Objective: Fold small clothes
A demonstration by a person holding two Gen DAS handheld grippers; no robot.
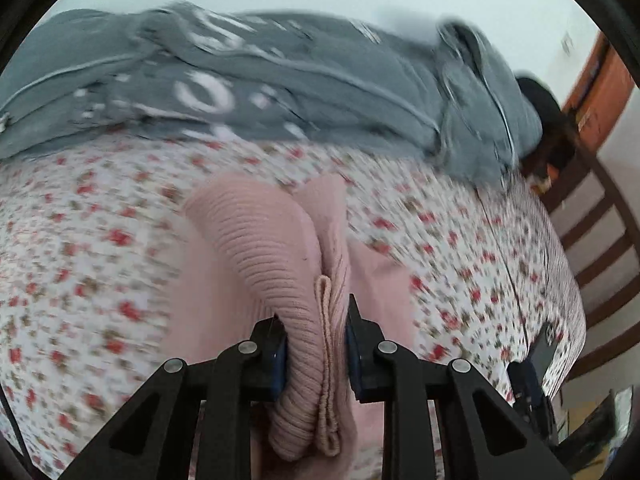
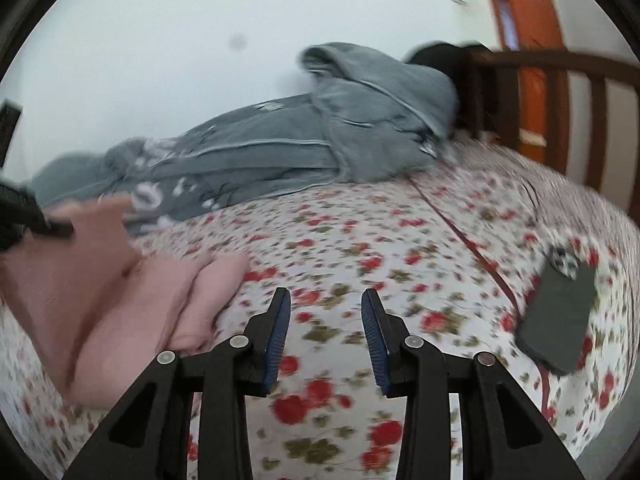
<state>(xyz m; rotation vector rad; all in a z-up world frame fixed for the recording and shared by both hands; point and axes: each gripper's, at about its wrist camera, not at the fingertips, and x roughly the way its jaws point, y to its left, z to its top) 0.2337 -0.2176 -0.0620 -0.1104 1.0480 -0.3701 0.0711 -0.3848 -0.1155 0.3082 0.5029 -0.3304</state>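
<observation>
A pink ribbed knit garment [image 1: 264, 240] lies bunched on the floral bedsheet [image 1: 80, 240]. My left gripper [image 1: 316, 344] is shut on a thick fold of its ribbed edge, which hangs down between the blue pads. In the right wrist view the same pink garment [image 2: 120, 300] lies at the left, with the left gripper [image 2: 44, 226] pinching its upper corner. My right gripper [image 2: 326, 320] is open and empty, just above the bedsheet [image 2: 360, 248], to the right of the pink garment.
A grey blanket with white print [image 1: 280, 80] [image 2: 280, 148] lies along the wall at the back of the bed. A dark phone [image 2: 560, 312] [image 1: 542, 354] lies on the sheet at the right. A wooden headboard [image 2: 560, 92] [image 1: 600, 232] stands at the right.
</observation>
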